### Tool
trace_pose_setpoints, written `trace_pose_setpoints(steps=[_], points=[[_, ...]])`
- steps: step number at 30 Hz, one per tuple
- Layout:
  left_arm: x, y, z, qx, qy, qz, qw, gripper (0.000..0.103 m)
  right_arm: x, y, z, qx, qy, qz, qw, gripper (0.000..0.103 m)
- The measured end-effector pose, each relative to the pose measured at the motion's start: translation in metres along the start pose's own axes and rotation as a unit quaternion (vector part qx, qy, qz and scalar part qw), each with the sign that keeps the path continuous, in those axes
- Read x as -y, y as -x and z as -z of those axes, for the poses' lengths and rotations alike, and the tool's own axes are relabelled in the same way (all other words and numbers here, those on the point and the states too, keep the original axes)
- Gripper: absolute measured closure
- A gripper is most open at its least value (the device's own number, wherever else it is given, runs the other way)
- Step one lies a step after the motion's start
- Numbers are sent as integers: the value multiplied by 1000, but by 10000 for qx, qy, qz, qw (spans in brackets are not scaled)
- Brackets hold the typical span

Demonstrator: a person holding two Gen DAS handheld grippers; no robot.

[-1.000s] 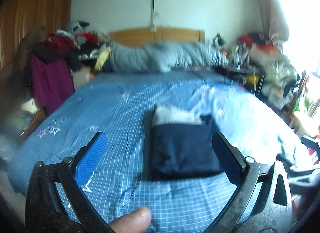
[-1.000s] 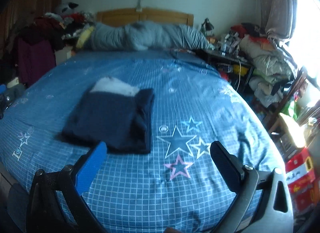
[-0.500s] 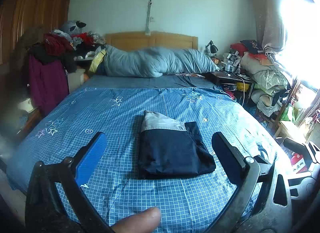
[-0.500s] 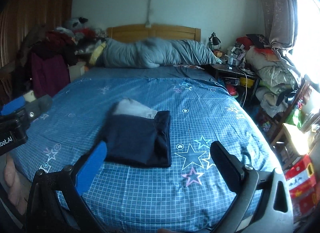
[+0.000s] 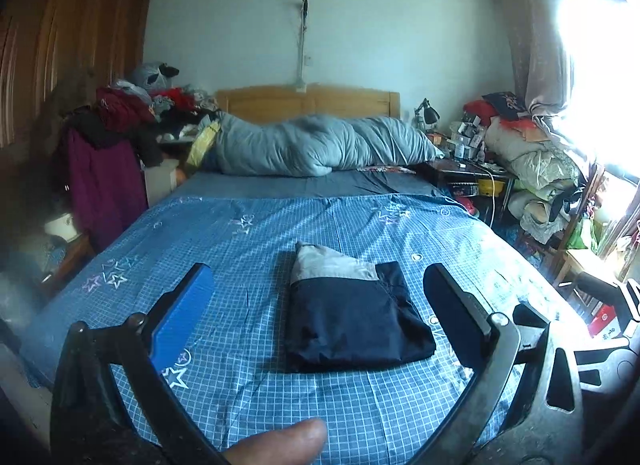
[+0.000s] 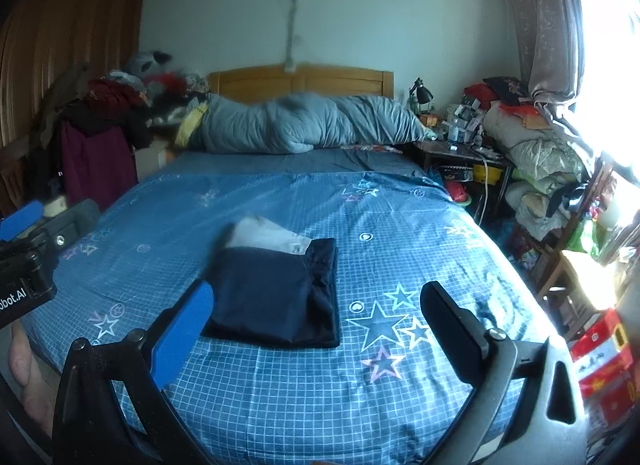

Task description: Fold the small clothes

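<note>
Left hand-held gripper [image 5: 320, 313] and right hand-held gripper [image 6: 320, 321] — both spread wide and empty, raised above the near edge of the bed [image 5: 360, 425]. Beyond them a folded navy garment [image 5: 352, 321], grey panel at its far end, lies flat on the blue checked bedsheet [image 6: 400, 225]. Farther back — a rolled grey duvet [image 5: 320, 145] against the wooden headboard [image 5: 308, 103].

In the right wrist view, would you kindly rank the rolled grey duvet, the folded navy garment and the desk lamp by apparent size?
1. rolled grey duvet
2. folded navy garment, though it lies nearer the camera, so the gap is unsure
3. desk lamp
</note>
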State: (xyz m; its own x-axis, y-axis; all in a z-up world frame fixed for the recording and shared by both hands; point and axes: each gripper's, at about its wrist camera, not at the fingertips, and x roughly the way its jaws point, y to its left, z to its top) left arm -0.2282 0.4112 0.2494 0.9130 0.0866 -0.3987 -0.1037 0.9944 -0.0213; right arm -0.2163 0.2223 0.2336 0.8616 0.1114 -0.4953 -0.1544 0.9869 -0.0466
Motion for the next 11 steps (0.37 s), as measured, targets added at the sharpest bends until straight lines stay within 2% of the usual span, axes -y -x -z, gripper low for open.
trace_pose_setpoints(steps=[3,7,11], points=[[0,-10,2,-182,46,117,9998,0,-2,-5,-1,-127,33,-134,9998,0],[1,-20,10,-434,120,110,9989,0,-5,-19,3,-453,-8,-418,9981,0],[-2,-26,16,-617,186,22,9979,0,-7,-26,9,-551,17,-481,9973,0]])
